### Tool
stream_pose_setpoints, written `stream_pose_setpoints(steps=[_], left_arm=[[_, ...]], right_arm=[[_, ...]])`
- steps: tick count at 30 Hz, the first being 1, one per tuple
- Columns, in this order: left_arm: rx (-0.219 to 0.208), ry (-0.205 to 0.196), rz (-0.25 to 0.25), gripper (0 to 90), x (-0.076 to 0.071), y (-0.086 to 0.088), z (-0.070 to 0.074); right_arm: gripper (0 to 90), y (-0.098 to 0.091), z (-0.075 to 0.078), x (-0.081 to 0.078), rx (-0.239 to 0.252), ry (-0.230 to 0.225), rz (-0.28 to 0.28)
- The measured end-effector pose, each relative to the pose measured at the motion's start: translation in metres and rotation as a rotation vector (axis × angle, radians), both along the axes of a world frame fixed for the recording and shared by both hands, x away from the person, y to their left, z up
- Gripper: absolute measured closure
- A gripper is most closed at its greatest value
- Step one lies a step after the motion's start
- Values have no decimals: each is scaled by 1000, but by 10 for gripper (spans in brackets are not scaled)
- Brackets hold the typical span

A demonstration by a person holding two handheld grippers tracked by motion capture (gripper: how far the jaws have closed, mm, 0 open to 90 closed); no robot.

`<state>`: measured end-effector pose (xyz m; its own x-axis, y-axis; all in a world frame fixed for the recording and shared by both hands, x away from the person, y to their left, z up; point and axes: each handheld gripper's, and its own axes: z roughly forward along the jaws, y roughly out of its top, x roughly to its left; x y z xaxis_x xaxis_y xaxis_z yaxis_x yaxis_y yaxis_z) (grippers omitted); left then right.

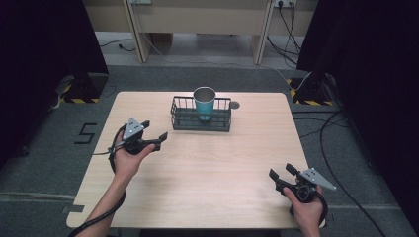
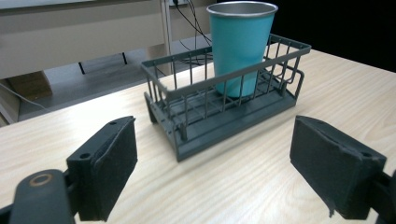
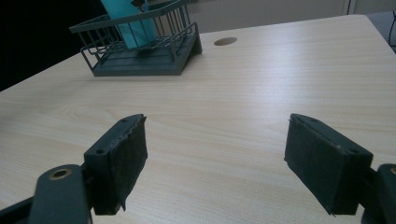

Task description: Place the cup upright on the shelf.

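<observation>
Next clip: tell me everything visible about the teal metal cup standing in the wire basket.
The teal metal cup is a tapered tumbler, wider at its bare silvery rim than at its base, with a smooth matte teal outside. It stands upright and looks empty. It sits inside the dark grey wire basket, toward one end, its base on the basket's floor, rising well above the top rail. Neither gripper touches it.

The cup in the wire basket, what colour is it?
Teal, with a bare silver metal rim; the cup shows best in the left gripper view.
</observation>
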<state>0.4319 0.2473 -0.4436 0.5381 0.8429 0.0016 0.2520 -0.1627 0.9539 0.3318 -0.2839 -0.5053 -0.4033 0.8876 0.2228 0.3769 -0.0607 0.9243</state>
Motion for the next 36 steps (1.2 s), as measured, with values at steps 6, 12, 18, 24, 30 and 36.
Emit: stream_pose_setpoints(steps=[6,12,18,24,30,36], left_arm=[[-1,12,25,144,-16,19,-12],[1,20,45,144,-32,34,-23],[1,29,58,144,-47,45,-35],[-9,31,74,144,-56,50,-44],[7,38,79,145,-65,51,-52],[11,35,76,145,-67,50,-54]], right_arm=[[217,-1,0,0,3,-2,-5],[217,0,0,0,0,0,-5],[217,-1,0,0,-1,7,-8],[217,-1,0,1,-4,6,-10],[217,-1,1,0,-6,-3,-4],[217,0,1,-1,-10,-3,1]])
